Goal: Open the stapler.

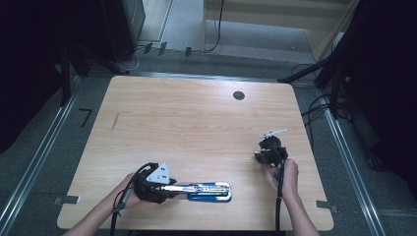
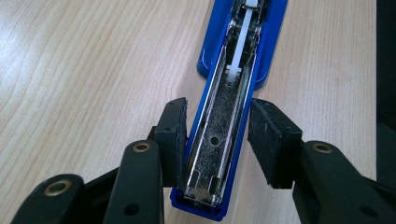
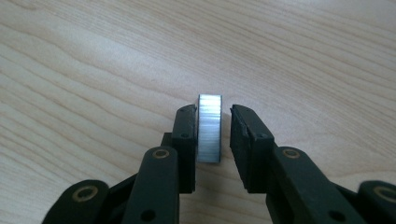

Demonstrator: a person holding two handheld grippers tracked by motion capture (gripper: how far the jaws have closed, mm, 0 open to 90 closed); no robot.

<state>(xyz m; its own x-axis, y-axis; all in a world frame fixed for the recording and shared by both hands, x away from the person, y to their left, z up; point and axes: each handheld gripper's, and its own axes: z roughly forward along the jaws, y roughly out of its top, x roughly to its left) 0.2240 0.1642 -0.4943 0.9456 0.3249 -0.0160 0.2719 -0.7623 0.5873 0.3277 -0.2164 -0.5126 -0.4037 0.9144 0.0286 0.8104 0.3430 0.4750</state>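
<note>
Both stapler (image 2: 219, 140) sides touch pads; staple strip (image 3: 209, 128) has right-side room.

The open blue metal stapler (image 2: 233, 107) runs off the left gripper view at twelve o'clock, so its far end is cut away. In the high view the left hand-held gripper (image 1: 169, 189) covers the stapler's nine o'clock end. The silver block of staples (image 3: 209, 128) has its lower end hidden behind the black pad (image 3: 186, 140). Whether the other pad touches it is unclear.
</note>
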